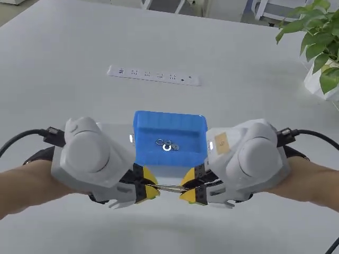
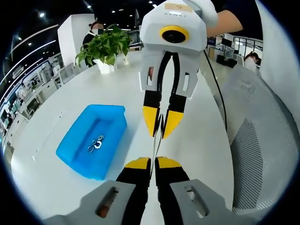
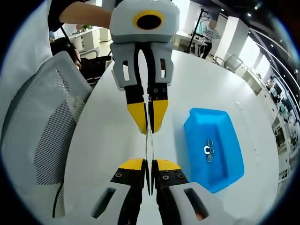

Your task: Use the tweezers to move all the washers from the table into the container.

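Thin metal tweezers (image 1: 168,187) span the gap between my two grippers, which face each other tip to tip above the table's near edge. My left gripper (image 1: 152,189) is shut on one end and my right gripper (image 1: 185,191) is shut on the other. In the left gripper view, my own yellow tips (image 2: 151,163) pinch the tweezers (image 2: 157,145). The right gripper view has its tips (image 3: 150,164) clamped on the tweezers (image 3: 149,145) too. Just beyond lies the blue container (image 1: 143,127), with several washers (image 1: 167,145) inside it.
A white power strip (image 1: 153,75) lies farther back on the white table. A potted plant (image 1: 318,37) stands at the far right corner. A grey mesh chair (image 3: 42,131) sits by the near table edge. People stand in the room behind.
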The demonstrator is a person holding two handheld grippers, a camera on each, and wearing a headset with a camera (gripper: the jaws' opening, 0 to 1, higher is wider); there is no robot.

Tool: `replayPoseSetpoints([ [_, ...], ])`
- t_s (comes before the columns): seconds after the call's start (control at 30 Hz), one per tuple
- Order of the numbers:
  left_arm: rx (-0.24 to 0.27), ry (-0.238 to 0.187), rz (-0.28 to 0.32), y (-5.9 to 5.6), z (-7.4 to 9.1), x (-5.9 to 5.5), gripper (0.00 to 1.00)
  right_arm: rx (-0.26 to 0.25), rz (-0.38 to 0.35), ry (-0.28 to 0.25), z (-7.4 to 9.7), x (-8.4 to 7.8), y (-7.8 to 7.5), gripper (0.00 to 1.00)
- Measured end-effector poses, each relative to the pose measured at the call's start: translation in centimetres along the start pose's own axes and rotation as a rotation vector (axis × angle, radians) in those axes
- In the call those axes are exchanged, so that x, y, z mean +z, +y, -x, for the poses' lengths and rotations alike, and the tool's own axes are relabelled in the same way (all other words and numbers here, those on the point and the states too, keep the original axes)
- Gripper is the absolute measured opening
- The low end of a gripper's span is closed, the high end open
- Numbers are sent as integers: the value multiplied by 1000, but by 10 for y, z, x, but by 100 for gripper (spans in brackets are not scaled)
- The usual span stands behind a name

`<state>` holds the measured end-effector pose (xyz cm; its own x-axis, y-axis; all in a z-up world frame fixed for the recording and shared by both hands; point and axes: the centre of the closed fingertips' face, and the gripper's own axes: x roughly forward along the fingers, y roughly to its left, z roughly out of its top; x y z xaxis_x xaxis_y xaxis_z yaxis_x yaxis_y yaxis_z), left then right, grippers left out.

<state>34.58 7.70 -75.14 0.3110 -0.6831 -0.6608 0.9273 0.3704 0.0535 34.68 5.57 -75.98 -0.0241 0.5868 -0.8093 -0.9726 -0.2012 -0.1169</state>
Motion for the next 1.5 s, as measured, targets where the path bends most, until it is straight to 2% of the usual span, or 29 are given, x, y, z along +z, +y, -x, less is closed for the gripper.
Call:
replayPoseSetpoints([
  [0.13, 11, 13, 21, 6, -7, -11, 8, 6, -8, 7, -10, -4, -3, 9],
  [0.2, 9, 30, 23, 7, -10, -16, 8, 12, 25, 22, -15, -6, -4, 9],
  [0.33, 24, 54, 47, 12, -17, -27, 8, 27, -5, 30, -27, -12, -9, 9],
  [0.37, 43, 61, 64, 16, -20, -30, 9, 26, -13, 33, -31, -14, -10, 9],
  [0.57, 37, 100, 53, 17, -29, -40, 10, 34, -42, 52, -40, -22, -7, 10],
  [0.77, 19, 112, 35, 17, -34, -41, 11, 35, -51, 64, -42, -27, -9, 10],
  [0.83, 13, 86, 31, 17, -36, -36, 12, 32, -40, 60, -42, -27, -10, 10],
  [0.93, -6, 91, 34, 15, -37, -37, 14, 37, -65, 55, -42, -27, -11, 11],
  [1.1, -2, 93, 33, 16, -35, -37, 16, 44, -60, 59, -42, -27, -10, 11],
  [1.33, -1, 96, 44, 15, -33, -38, 19, 61, -100, 56, -42, -27, -8, 14],
  [1.5, 15, 101, 45, 16, -25, -41, 22, 61, -115, 47, -42, -27, -6, 17],
])
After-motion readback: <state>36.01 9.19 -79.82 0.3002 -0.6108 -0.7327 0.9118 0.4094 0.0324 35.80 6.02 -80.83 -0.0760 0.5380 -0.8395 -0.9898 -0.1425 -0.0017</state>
